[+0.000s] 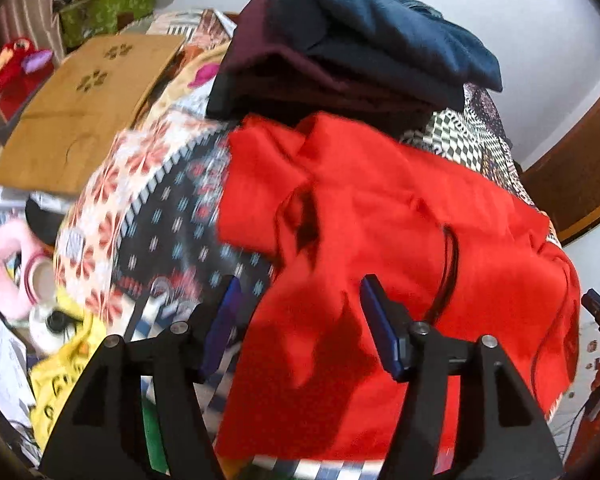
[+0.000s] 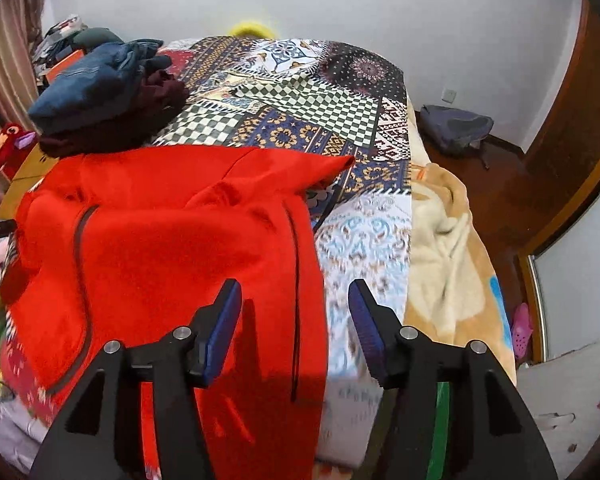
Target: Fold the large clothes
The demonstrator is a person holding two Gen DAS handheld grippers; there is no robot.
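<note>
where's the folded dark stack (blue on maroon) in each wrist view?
Left wrist: the folded stack sits top centre, just behind the red garment.
Right wrist: the folded stack sits upper left, on the patchwork bedspread, behind the garment's far left corner.
Shared landmark: the red garment, spread in front of the stack in both views.

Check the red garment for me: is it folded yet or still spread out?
Partly folded, not finished. The red garment lies rumpled on the patterned bedspread, one flap doubled over, its lower edge hanging off the bed.
</note>
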